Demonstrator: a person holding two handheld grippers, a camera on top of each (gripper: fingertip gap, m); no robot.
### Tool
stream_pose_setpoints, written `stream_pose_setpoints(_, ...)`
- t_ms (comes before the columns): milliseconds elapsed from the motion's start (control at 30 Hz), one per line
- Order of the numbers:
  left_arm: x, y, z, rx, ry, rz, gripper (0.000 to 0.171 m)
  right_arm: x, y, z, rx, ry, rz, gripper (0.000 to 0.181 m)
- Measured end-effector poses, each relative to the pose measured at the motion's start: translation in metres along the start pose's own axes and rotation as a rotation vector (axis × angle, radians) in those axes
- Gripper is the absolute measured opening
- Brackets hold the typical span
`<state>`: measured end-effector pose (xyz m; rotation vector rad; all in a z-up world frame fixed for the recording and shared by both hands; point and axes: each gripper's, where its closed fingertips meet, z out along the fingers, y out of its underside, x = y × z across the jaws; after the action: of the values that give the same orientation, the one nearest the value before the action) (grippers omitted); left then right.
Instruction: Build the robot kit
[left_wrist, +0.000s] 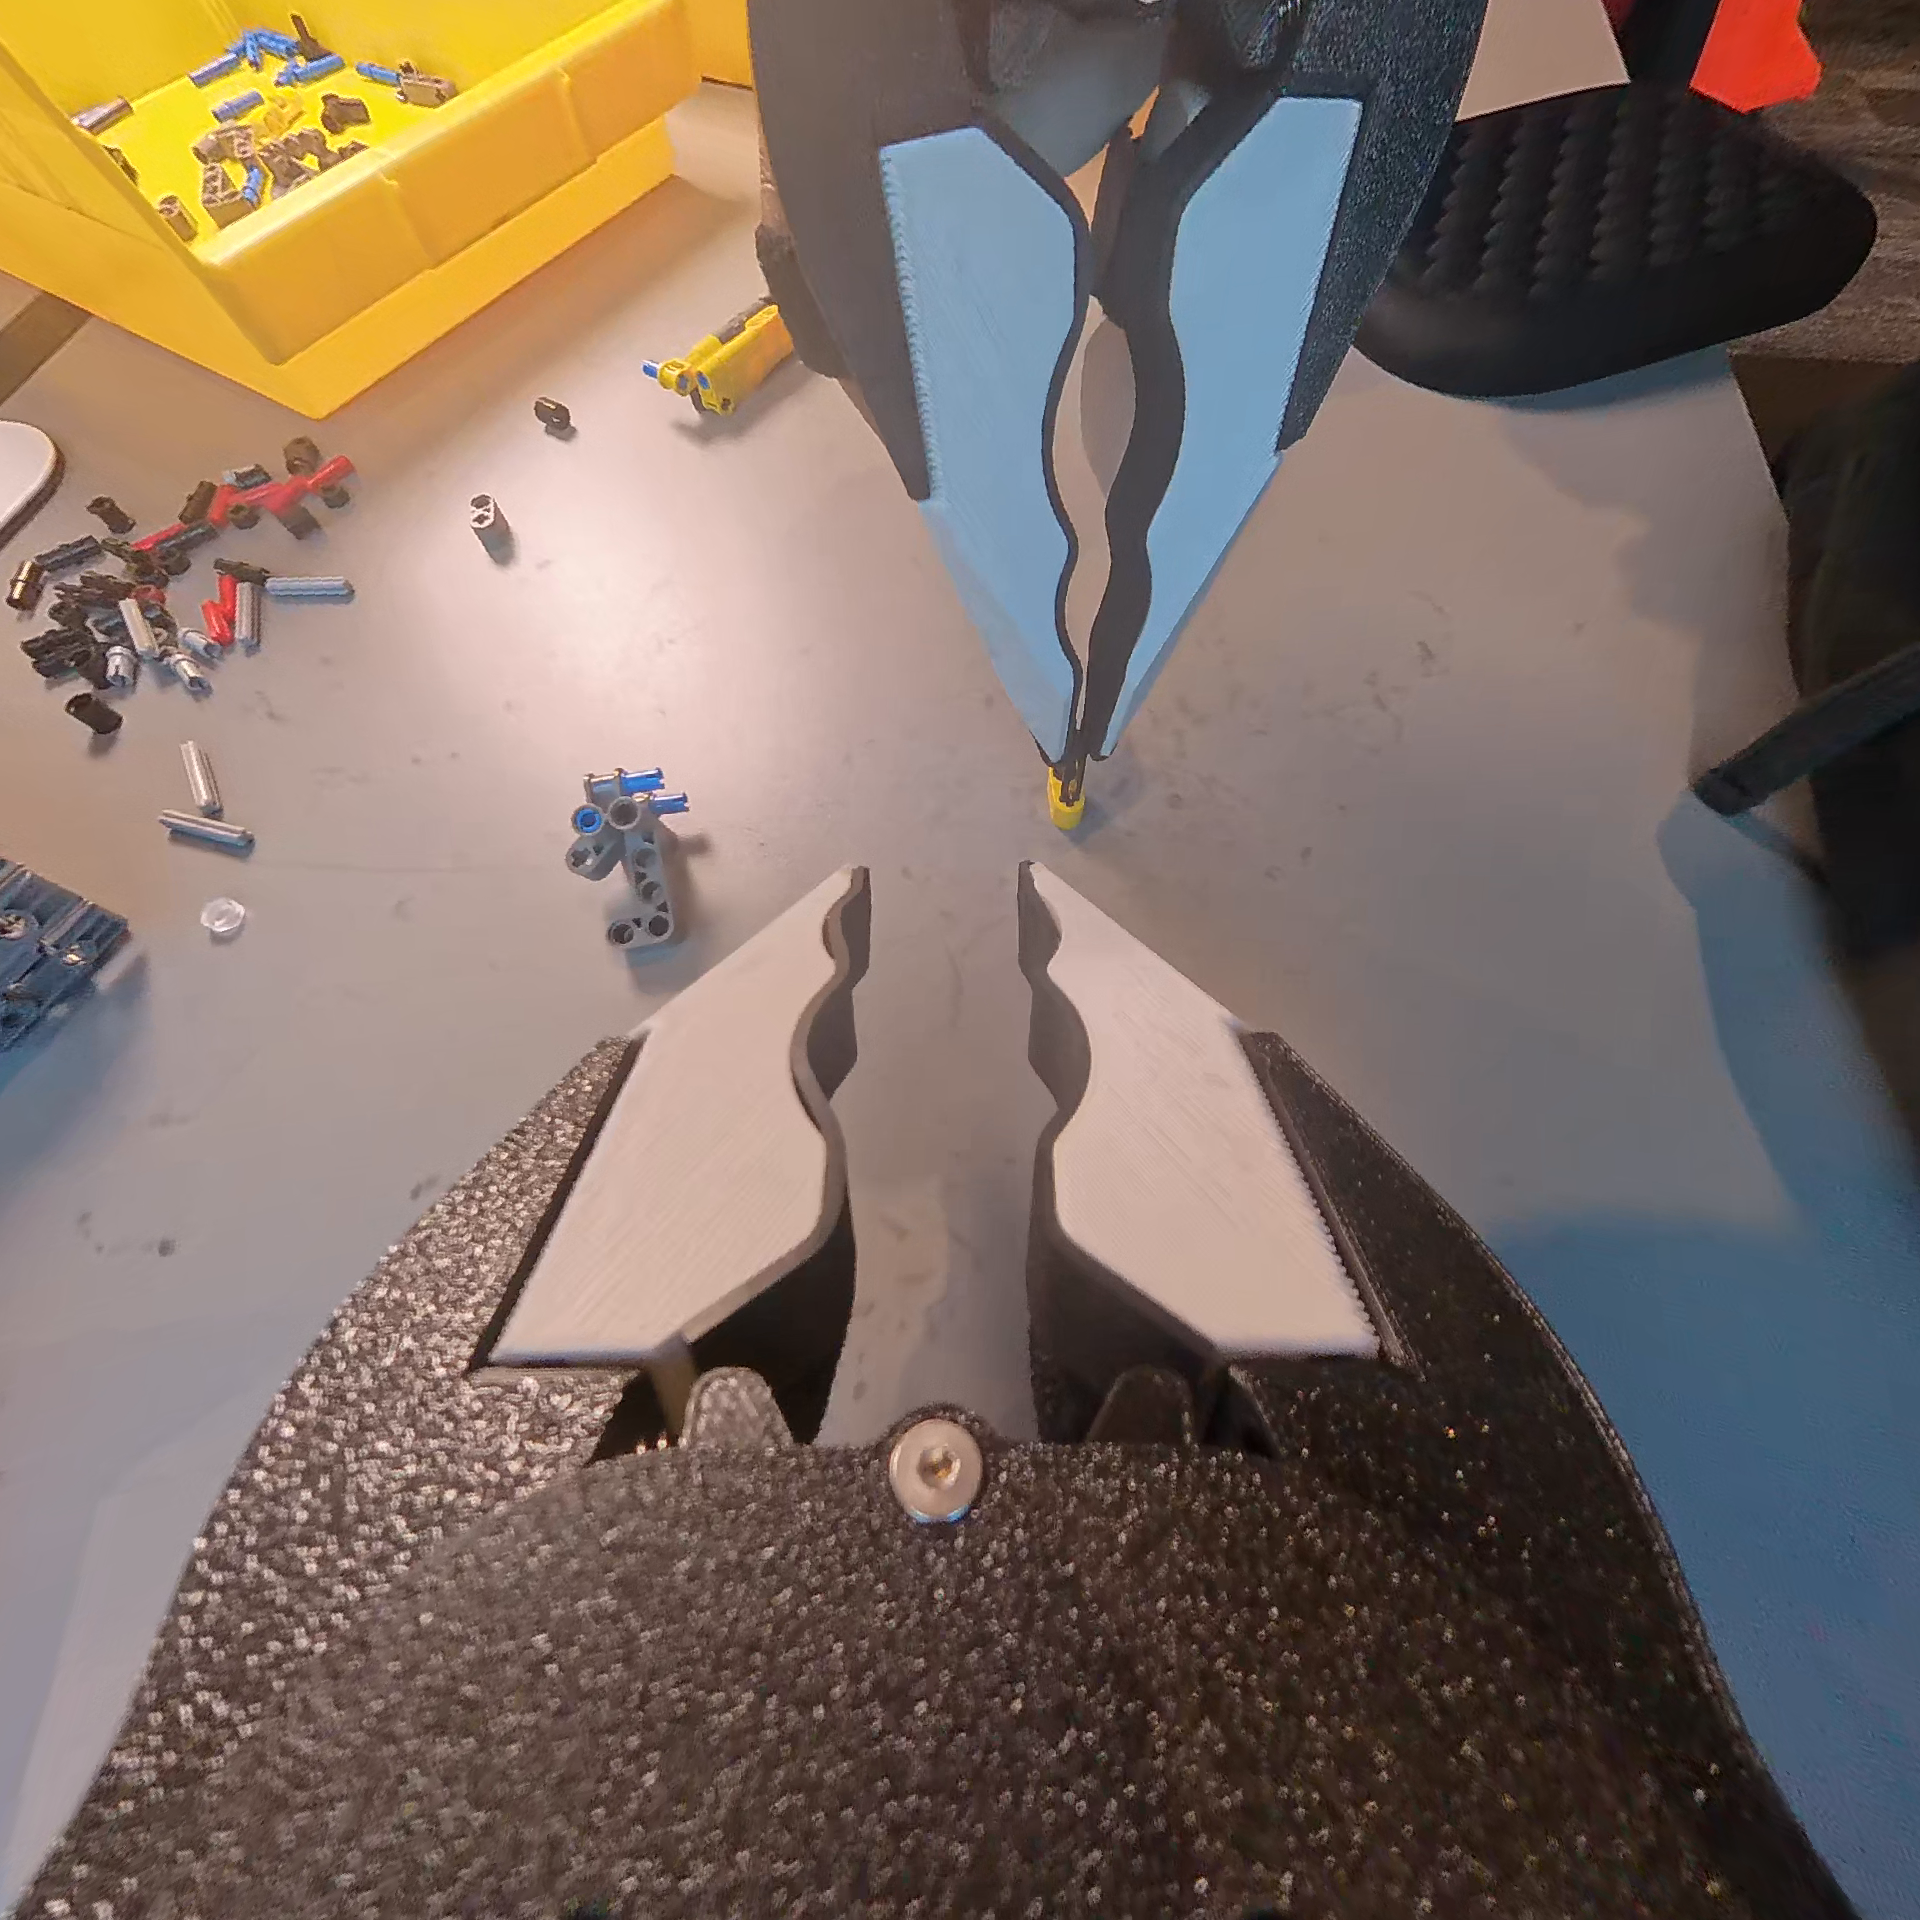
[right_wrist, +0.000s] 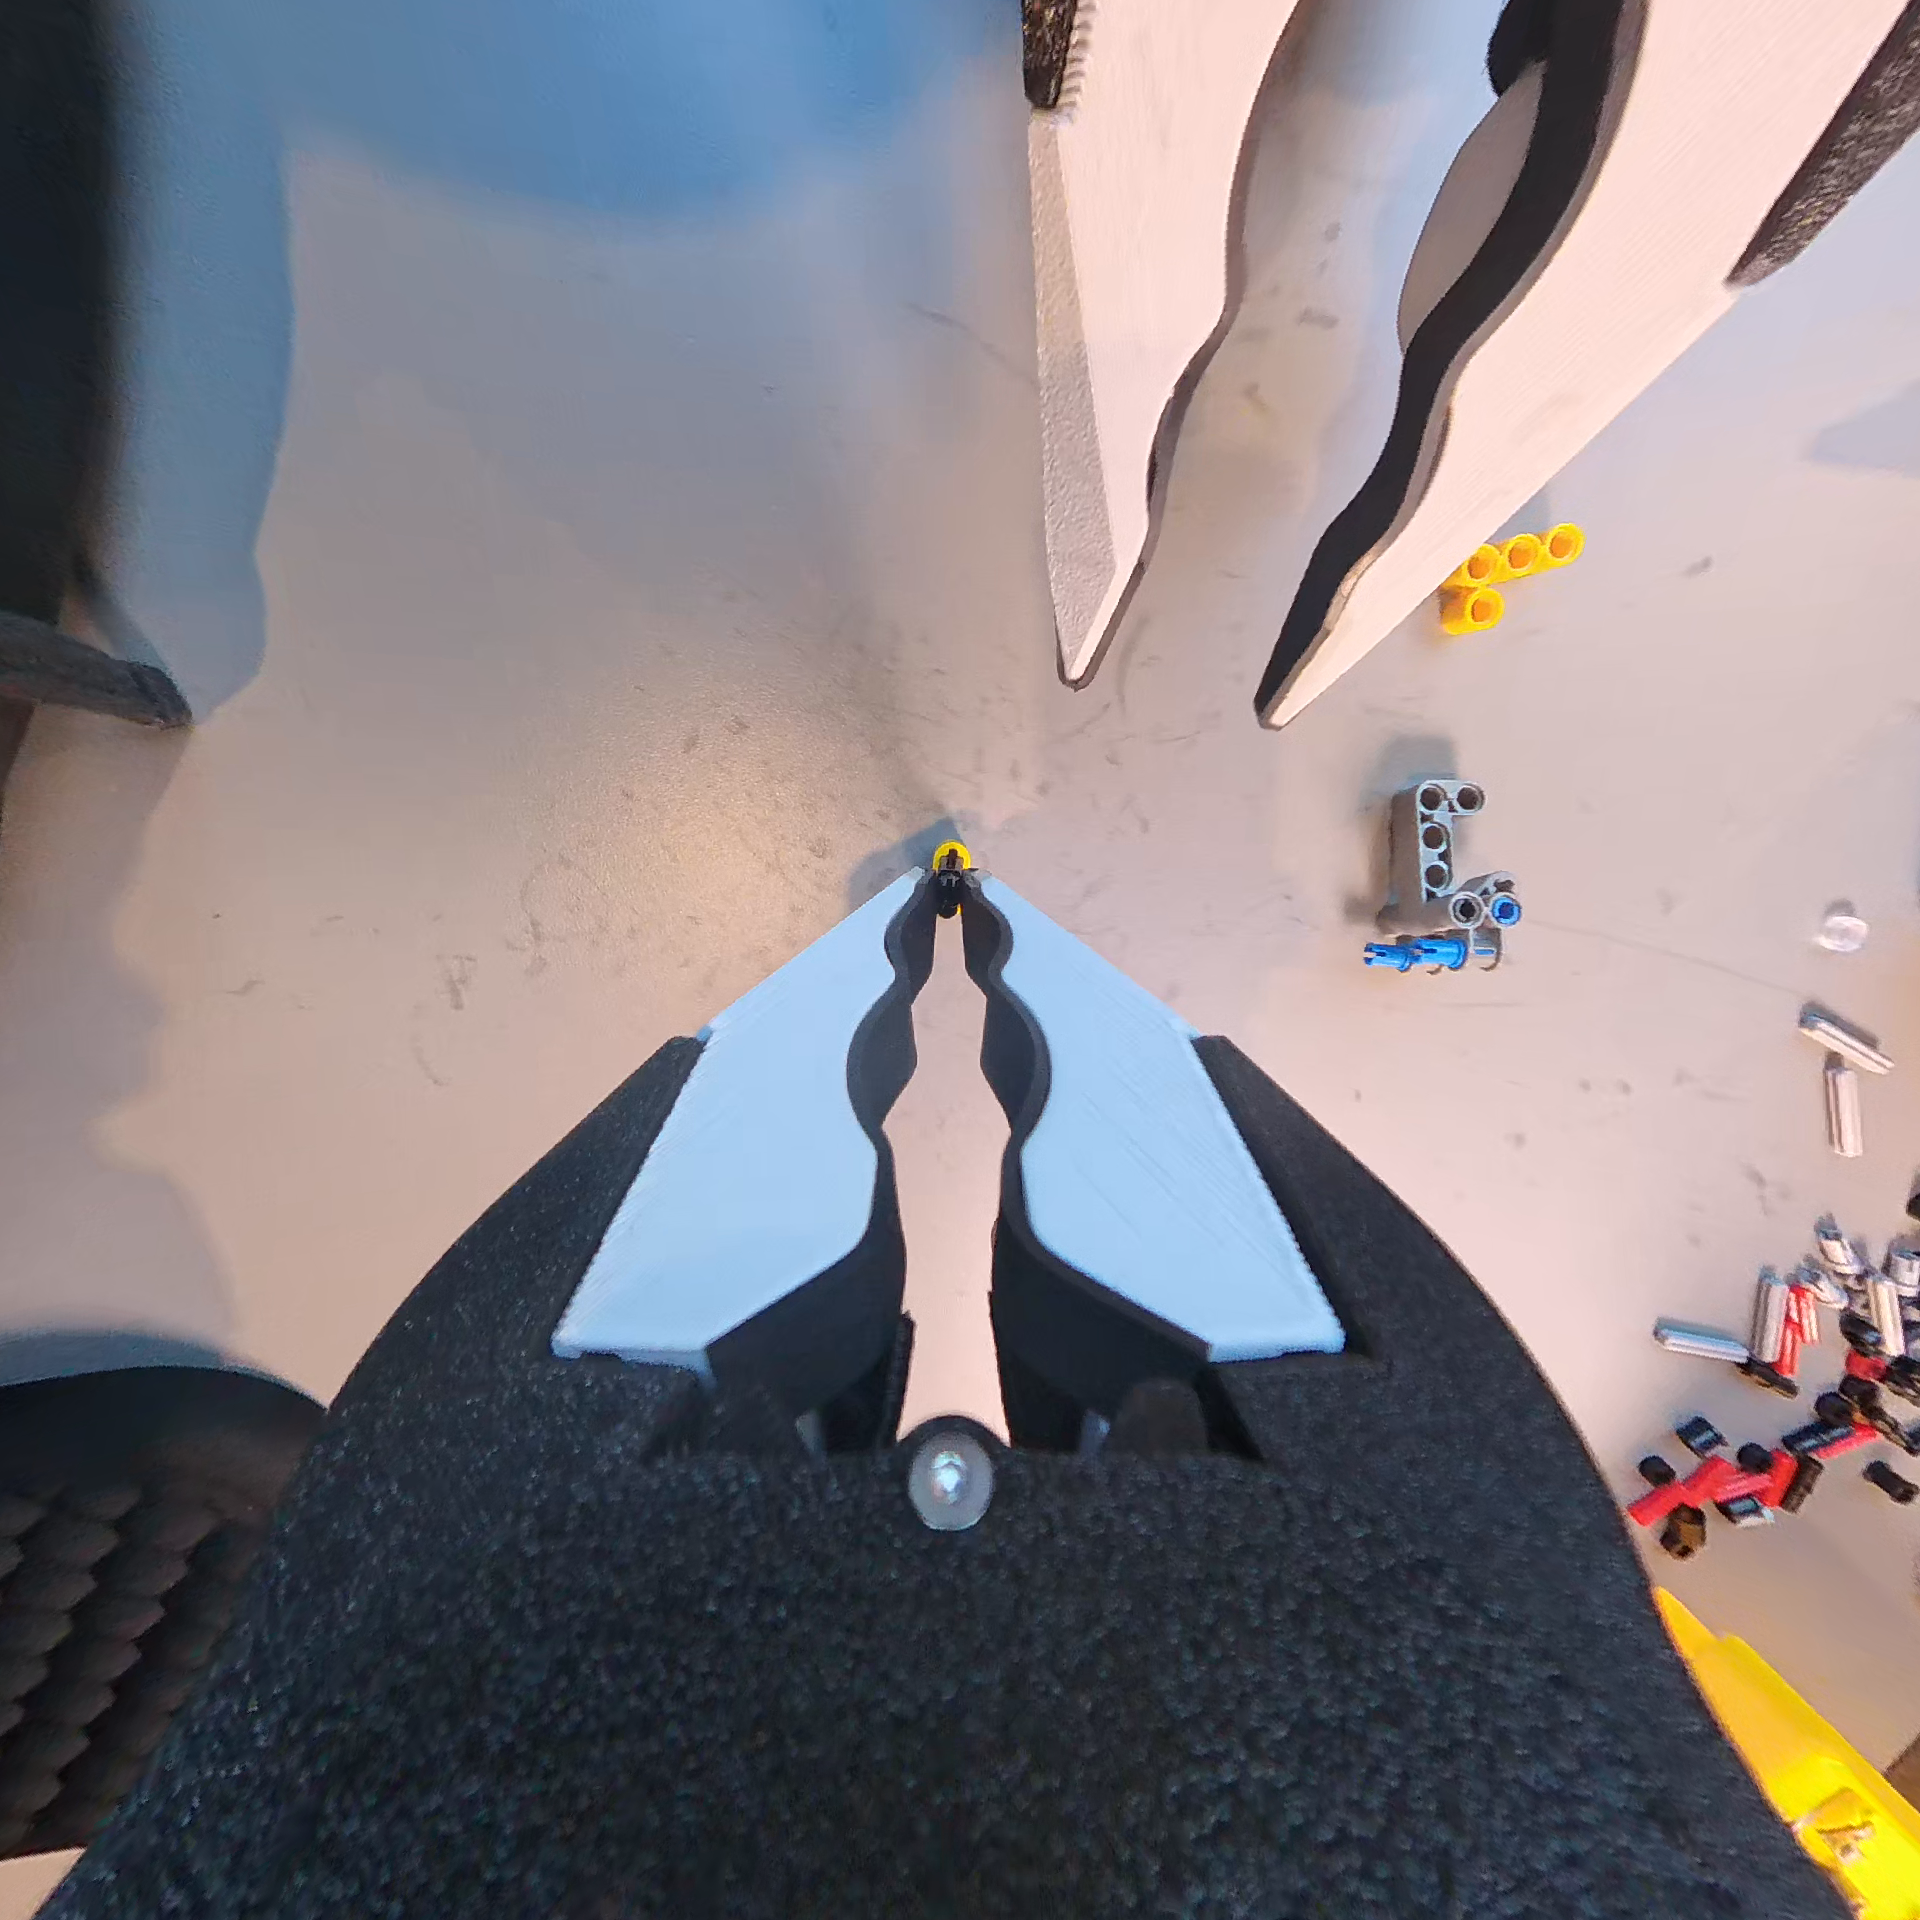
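My right gripper (right_wrist: 948, 878) is shut on a small black pin (right_wrist: 945, 891) with a small yellow bush (right_wrist: 951, 855) on its far end. In the left wrist view the right gripper (left_wrist: 1081, 746) points down and the yellow bush (left_wrist: 1065, 805) sits at the grey table surface (left_wrist: 1351, 727). My left gripper (left_wrist: 945, 873) is open and empty, its tips just short of the bush. It shows in the right wrist view (right_wrist: 1172, 696) at the upper right. A grey beam assembly with blue pins (left_wrist: 629, 862) lies left of my left gripper and also shows in the right wrist view (right_wrist: 1444, 873).
A yellow bin (left_wrist: 312, 260) of small parts stands at the back left. A pile of black, red and grey pins (left_wrist: 156, 592) lies on the left. A yellow assembly (left_wrist: 727, 353), a clear round piece (left_wrist: 221, 916) and a black chair (left_wrist: 1610, 260) are nearby. My hands' fingertips stand some 5 cm from each other.
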<state>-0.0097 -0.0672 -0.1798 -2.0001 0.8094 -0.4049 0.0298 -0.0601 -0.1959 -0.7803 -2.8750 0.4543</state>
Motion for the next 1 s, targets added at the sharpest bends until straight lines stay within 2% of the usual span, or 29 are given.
stream_pose_setpoints(467,0.000,0.006,0.000,-0.043,-0.005,0.009,0.028,-0.004,0.005,0.008,-0.095,-0.033,0.005,0.005)
stream_pose_setpoints(767,-0.003,0.006,-0.003,-0.050,-0.017,0.010,0.028,-0.006,-0.004,0.012,-0.053,-0.061,0.010,0.004)
stream_pose_setpoints(833,-0.003,0.007,-0.003,-0.051,-0.016,0.008,0.028,-0.001,-0.001,0.009,-0.047,-0.028,-0.020,0.004)
stream_pose_setpoints(1000,-0.001,0.000,-0.005,-0.015,-0.008,0.004,0.028,0.013,-0.012,-0.020,0.212,-0.002,0.163,0.004)
